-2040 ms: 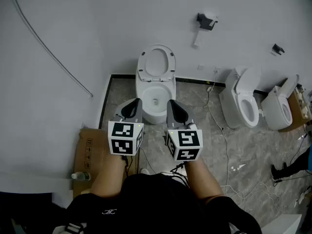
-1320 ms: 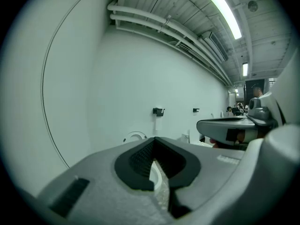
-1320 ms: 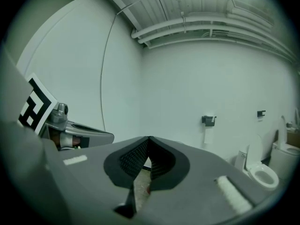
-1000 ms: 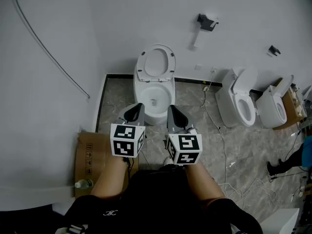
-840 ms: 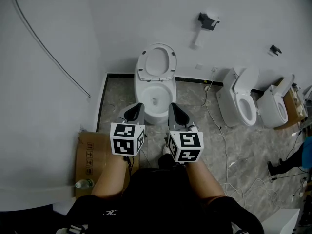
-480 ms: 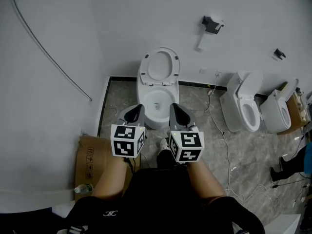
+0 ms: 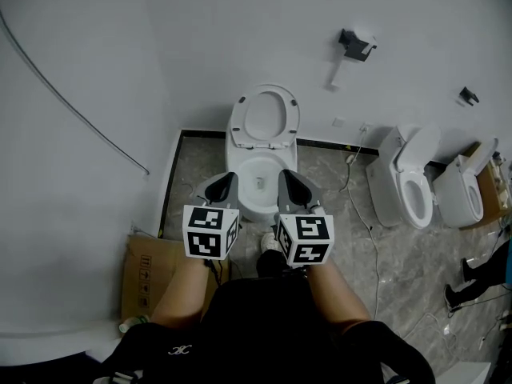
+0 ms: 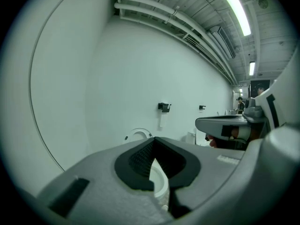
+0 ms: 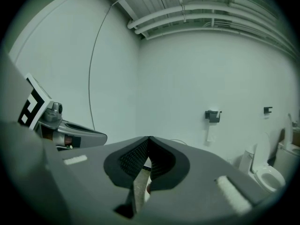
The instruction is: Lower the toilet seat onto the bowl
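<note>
A white toilet stands against the far wall in the head view. Its seat (image 7: 265,119) is raised upright above the open bowl (image 7: 254,169). My left gripper (image 7: 224,178) and right gripper (image 7: 286,176) are side by side just in front of the bowl's near rim. Both are shut with nothing between their jaws and touch nothing. In the left gripper view the shut left gripper (image 8: 153,138) points at the raised seat (image 8: 137,134), and the right gripper's body (image 8: 225,125) shows at the right. The right gripper (image 9: 149,138) is likewise shut in its own view.
Two more toilets (image 7: 410,179) (image 7: 462,192) stand to the right, with cables (image 7: 373,238) trailing over the marble floor. A cardboard box (image 7: 147,274) lies at the left by the wall. A paper holder (image 7: 357,43) hangs on the wall. A person's legs (image 7: 478,272) show at the right edge.
Both grippers have moved forward together toward the toilet, which now sits nearer and lower in the head view. Their jaws have stayed shut.
</note>
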Demonstrator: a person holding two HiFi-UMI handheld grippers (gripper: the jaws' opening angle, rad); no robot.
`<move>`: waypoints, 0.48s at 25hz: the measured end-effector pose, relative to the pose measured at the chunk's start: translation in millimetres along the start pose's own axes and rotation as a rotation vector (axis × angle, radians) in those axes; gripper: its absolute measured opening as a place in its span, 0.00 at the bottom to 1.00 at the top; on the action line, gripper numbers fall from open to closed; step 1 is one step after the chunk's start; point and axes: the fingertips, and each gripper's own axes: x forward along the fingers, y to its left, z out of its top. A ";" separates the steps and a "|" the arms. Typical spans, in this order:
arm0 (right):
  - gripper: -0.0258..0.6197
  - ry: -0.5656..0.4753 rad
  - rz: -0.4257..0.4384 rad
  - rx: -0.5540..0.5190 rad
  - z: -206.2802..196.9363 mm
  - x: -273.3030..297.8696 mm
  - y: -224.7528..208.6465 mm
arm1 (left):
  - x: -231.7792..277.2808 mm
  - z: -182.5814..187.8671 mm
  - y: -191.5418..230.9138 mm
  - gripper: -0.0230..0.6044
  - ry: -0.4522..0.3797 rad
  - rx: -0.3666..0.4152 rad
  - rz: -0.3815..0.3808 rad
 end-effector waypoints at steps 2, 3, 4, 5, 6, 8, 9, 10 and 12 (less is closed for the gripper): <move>0.05 0.004 0.001 0.006 0.5 15.1 -7.1 | 15.6 3.9 4.1 0.05 0.011 0.008 -0.004; 0.05 0.006 0.002 0.009 1.3 23.2 -11.0 | 23.9 6.1 6.4 0.05 0.017 0.011 -0.005; 0.05 0.008 0.004 0.012 2.6 31.7 -15.4 | 32.6 8.7 8.9 0.05 0.023 0.013 -0.005; 0.05 0.010 0.005 0.015 4.2 40.8 -20.1 | 41.6 11.7 11.5 0.05 0.029 0.015 -0.005; 0.05 0.013 0.007 0.019 6.1 50.0 -25.0 | 50.4 14.9 14.0 0.05 0.034 0.016 -0.004; 0.05 0.016 0.012 0.025 9.4 67.9 -34.7 | 67.2 20.5 18.7 0.05 0.041 0.018 -0.002; 0.05 0.018 0.014 0.029 10.4 76.7 -39.7 | 75.8 22.7 21.2 0.05 0.045 0.019 0.000; 0.05 0.021 0.015 0.032 11.1 86.0 -45.1 | 85.3 24.7 24.1 0.05 0.050 0.018 0.001; 0.05 0.031 0.017 0.037 11.9 106.2 -56.7 | 107.1 28.5 31.5 0.05 0.065 0.011 0.003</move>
